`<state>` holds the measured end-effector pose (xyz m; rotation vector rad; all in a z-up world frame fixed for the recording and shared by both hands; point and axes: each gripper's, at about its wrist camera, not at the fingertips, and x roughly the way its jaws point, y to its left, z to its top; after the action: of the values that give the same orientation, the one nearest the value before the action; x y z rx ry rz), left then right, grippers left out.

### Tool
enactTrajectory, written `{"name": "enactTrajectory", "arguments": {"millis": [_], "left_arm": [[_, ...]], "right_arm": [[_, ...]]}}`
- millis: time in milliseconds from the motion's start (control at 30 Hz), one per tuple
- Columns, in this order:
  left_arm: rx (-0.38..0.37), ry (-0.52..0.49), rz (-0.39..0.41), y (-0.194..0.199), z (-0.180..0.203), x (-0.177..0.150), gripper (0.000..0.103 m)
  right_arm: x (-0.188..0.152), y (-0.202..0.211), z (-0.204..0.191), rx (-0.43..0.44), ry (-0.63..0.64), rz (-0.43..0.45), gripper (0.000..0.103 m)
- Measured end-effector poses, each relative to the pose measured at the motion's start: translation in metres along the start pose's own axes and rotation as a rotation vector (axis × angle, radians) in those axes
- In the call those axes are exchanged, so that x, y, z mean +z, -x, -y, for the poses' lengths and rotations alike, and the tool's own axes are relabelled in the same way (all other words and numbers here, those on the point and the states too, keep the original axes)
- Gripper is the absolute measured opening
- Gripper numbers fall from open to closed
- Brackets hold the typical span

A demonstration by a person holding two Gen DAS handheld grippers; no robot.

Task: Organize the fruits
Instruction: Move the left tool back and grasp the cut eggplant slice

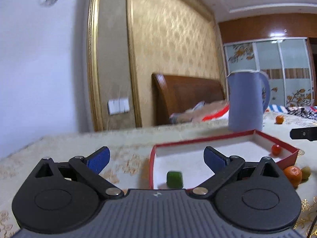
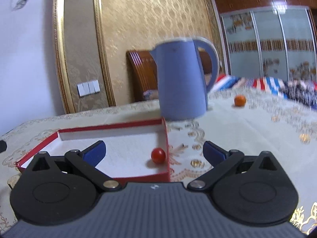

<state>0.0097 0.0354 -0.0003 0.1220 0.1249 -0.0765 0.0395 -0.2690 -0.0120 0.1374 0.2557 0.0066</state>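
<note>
Both views are motion-blurred, so fine detail is lost; the small green fruit (image 1: 174,179) in the red box (image 1: 151,166) reads only as a blocky smear, its long axis impossible to tell; it lies at the box's near wall, well apart from the red fruit (image 1: 276,149) in the far right corner. An orange (image 1: 293,175) just outside the box partly hides a greenish fruit (image 1: 306,172). The left gripper (image 1: 156,155) stands spread wide, gripping nothing; the right gripper (image 2: 154,151) likewise gapes empty over the box.
</note>
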Motion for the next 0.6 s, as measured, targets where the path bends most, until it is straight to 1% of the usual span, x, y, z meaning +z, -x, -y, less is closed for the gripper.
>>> {"name": "enactTrajectory", "arguments": {"millis": [67,133,200,233,333,367,433,467,500,533,600], "left_arm": [[-0.006,-0.029,0.004,0.001,0.005,0.0,0.102],[-0.021,-0.055,0.025,0.004,0.009,0.001,0.102],[0.002,-0.081,0.038,0.008,0.014,0.002,0.102],[-0.003,-0.083,0.026,0.008,0.015,0.001,0.102],[-0.078,-0.038,-0.048,0.002,0.009,0.003,0.102],[-0.091,-0.021,-0.067,0.001,0.007,0.003,0.102],[-0.072,0.002,-0.121,-0.002,0.004,0.0,0.102],[-0.076,0.005,-0.149,-0.003,0.003,-0.002,0.102],[-0.096,0.015,-0.168,-0.003,0.001,-0.003,0.102],[-0.111,0.032,-0.17,0.0,-0.001,-0.004,0.102],[-0.158,0.057,-0.159,0.005,-0.004,-0.005,0.102]], "right_arm": [[0.0,0.004,-0.003,0.016,0.023,0.025,0.103],[0.001,0.003,-0.006,0.074,0.047,0.01,0.103],[0.001,0.003,-0.01,0.108,0.072,-0.003,0.103],[0.001,0.005,-0.013,0.107,0.086,0.009,0.103],[0.0,0.014,-0.013,0.07,0.079,0.048,0.103],[0.0,0.016,-0.011,0.063,0.061,0.039,0.103],[0.0,0.018,-0.006,0.072,0.025,0.002,0.103],[0.0,0.019,-0.003,0.073,0.008,-0.021,0.103],[-0.001,0.02,-0.001,0.071,-0.005,-0.046,0.103],[-0.002,0.021,0.001,0.075,-0.014,-0.066,0.103],[-0.004,0.023,0.004,0.086,-0.026,-0.067,0.103]]}}
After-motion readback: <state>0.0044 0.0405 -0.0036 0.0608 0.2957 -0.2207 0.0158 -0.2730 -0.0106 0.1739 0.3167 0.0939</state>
